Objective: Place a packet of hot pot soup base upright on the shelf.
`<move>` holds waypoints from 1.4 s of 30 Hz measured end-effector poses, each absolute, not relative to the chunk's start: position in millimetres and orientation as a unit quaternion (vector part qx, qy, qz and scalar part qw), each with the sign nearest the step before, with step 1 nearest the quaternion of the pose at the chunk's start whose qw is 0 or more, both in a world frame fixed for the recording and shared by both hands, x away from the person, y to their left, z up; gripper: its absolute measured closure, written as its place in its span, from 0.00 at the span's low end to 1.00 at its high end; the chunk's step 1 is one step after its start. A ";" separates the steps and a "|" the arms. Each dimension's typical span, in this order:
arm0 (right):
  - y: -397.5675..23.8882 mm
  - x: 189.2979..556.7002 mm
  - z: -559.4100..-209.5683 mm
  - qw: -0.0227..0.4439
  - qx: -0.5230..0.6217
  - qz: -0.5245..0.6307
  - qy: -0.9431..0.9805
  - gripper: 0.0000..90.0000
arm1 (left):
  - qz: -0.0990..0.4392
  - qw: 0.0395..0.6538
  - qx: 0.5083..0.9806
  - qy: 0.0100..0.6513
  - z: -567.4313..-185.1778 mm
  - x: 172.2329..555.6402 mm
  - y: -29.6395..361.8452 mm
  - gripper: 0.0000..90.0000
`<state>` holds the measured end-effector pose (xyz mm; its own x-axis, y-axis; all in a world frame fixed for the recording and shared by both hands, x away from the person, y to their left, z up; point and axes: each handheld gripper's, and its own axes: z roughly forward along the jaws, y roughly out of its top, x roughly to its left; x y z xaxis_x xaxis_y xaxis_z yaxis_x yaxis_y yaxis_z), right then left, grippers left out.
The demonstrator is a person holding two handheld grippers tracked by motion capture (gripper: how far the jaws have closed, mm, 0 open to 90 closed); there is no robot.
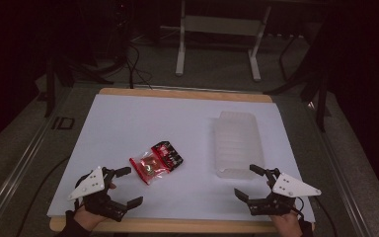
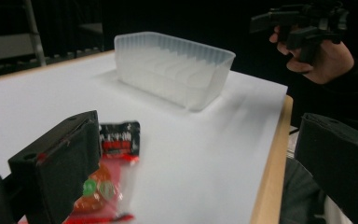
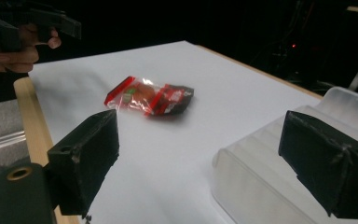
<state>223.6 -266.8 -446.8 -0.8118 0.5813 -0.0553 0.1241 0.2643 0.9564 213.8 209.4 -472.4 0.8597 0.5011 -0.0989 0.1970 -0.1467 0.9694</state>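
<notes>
Two small snack packets lie side by side near the middle of the white sheet: a clear one with red edges [image 1: 147,168] [image 2: 103,189] [image 3: 133,95] and a black and red one [image 1: 168,154] [image 2: 120,137] [image 3: 175,99]. A translucent plastic tub [image 1: 237,143] [image 2: 173,70] [image 3: 279,177] stands to their right. My left gripper [image 1: 127,186] [image 2: 200,172] is open at the front left, just short of the packets, nothing between its jaws. My right gripper [image 1: 250,181] [image 3: 200,158] is open at the front right, by the tub's near end.
The white sheet [image 1: 143,123] covers a wooden table whose front edge [image 1: 177,226] runs just behind both hands. A white metal frame [image 1: 219,29] stands on the floor beyond the far edge. Dark floor and cables surround the table.
</notes>
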 end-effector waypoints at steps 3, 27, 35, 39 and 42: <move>-265.9 221.8 -444.3 0.208 0.227 0.560 0.769 0.13 | 0.122 0.609 0.750 0.226 -463.8 220.8 204.7 0.01; -267.9 222.3 -442.4 0.196 0.239 0.561 0.768 0.14 | 0.124 0.584 0.770 0.224 -427.1 290.2 173.3 0.02; -268.8 222.2 -441.0 0.194 0.241 0.565 0.765 0.14 | 0.123 0.573 0.776 0.233 -428.6 310.8 171.3 0.02; -267.7 222.4 -441.8 0.194 0.237 0.564 0.767 0.13 | 0.116 0.562 0.784 0.236 -432.1 319.8 169.1 0.02; -267.4 222.4 -442.1 0.195 0.235 0.562 0.769 0.13 | 0.115 0.554 0.789 0.239 -436.8 328.1 167.4 0.03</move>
